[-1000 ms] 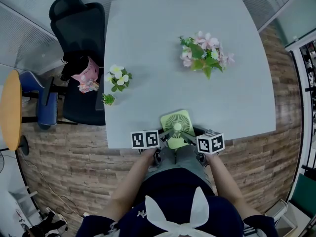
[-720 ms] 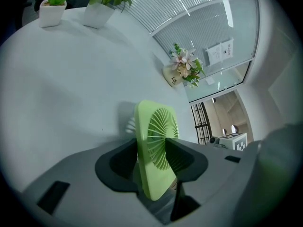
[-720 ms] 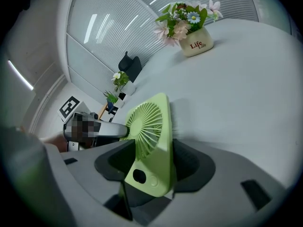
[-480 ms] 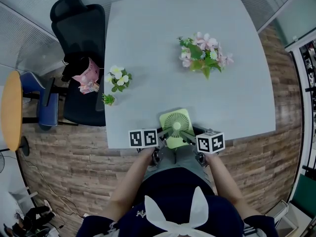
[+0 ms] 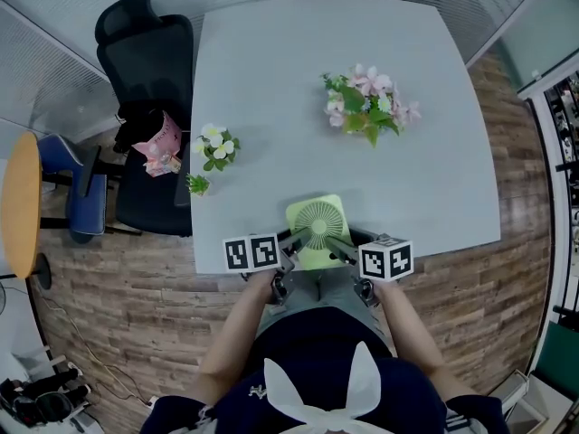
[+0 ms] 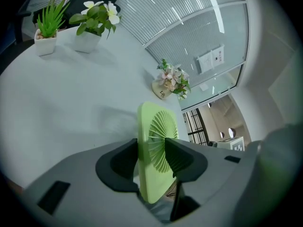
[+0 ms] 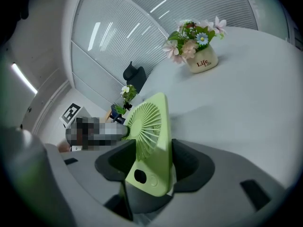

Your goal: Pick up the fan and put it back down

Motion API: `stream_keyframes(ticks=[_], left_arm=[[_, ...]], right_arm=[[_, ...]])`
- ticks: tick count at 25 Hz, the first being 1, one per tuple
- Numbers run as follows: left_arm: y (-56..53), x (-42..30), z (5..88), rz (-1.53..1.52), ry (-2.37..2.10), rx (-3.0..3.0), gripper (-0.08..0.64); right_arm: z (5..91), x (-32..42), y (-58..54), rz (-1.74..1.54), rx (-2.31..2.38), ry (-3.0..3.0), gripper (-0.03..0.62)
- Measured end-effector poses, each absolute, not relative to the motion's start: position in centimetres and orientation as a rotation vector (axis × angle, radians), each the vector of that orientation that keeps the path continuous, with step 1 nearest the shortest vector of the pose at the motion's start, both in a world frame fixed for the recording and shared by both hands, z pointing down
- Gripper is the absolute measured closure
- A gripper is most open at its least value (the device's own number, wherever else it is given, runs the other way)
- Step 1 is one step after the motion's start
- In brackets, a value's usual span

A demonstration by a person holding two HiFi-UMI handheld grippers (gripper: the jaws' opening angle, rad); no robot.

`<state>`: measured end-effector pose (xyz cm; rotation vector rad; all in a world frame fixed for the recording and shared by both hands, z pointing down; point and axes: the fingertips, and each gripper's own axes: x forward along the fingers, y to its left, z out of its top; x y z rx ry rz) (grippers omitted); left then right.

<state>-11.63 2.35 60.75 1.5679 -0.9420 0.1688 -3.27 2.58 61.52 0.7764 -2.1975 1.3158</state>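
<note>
A light-green square fan [image 5: 318,229] hangs a little above the grey table [image 5: 271,70], close to its near edge. My left gripper [image 5: 297,240] is shut on the fan's left side and my right gripper [image 5: 342,245] on its right side. In the left gripper view the dark pads press both faces of the fan [image 6: 156,145], whose round grille faces right, and its shadow lies on the tabletop beyond. In the right gripper view the fan [image 7: 149,141] stands upright between the pads, with a button and a port low on its face.
A pot of pink flowers [image 5: 366,105] stands at the table's far right. A white-flowered plant [image 5: 215,145] and a small green plant [image 5: 198,184] stand at the left edge. A black office chair [image 5: 149,61] is beside the table on the left.
Both grippers have risen with the fan between them, lifting it off the tabletop. In the head view the fan looks slightly larger and has shifted a little left.
</note>
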Motion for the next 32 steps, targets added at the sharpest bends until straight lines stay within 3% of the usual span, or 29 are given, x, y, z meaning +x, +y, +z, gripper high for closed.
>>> stream_keyframes(ticks=[32], left_arm=[[0.9,-13.9,48.6,0.028,-1.071,1.711,0.370]], right_arm=[[49.8,-5.4,0.9,1.179,0.785,-2.402,0.371]])
